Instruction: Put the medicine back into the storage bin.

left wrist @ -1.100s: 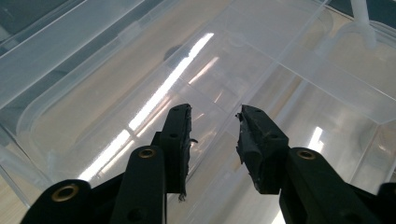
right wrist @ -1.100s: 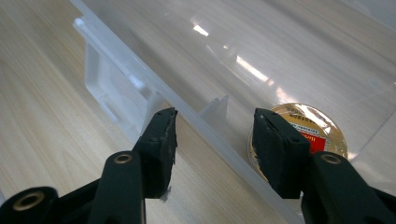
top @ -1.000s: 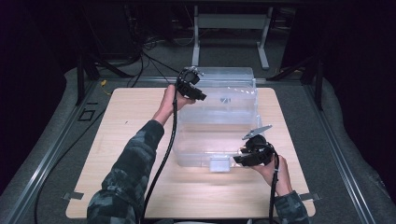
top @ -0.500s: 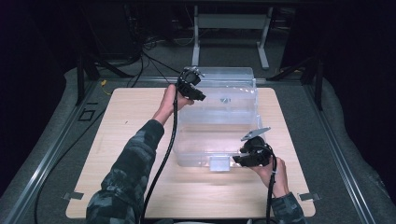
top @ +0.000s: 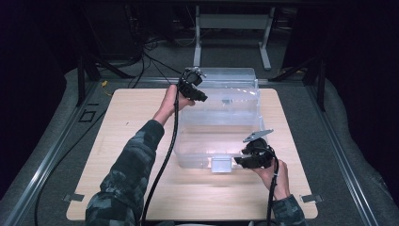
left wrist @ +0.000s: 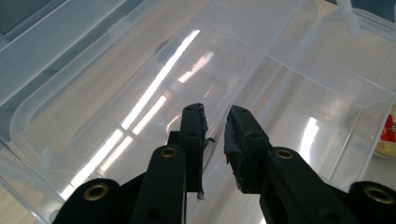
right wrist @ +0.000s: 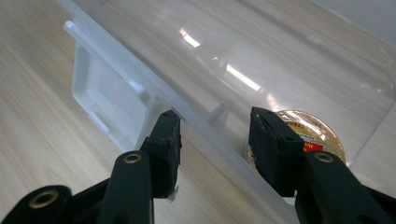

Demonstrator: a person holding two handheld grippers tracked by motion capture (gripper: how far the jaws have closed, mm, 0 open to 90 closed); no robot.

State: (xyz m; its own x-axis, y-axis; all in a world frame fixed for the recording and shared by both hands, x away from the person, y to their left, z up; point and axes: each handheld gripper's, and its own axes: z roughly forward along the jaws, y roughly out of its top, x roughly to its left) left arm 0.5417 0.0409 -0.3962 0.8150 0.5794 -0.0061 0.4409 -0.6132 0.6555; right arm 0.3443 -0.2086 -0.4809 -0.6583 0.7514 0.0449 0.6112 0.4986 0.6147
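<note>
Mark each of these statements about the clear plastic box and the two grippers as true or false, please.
1. The left gripper has its jaws around the wall of the clear plastic box. True; its jaws have just been closing on that wall.
2. The box stands on a metal table. False: the table is of light wood.
3. The right gripper has the near rim of the box between its jaws. True.
4. The box is full of tools. False: it looks nearly bare; a round tin with a red and yellow label shows through its wall.
5. The latch on the box is black. False: it is pale, translucent plastic.
</note>
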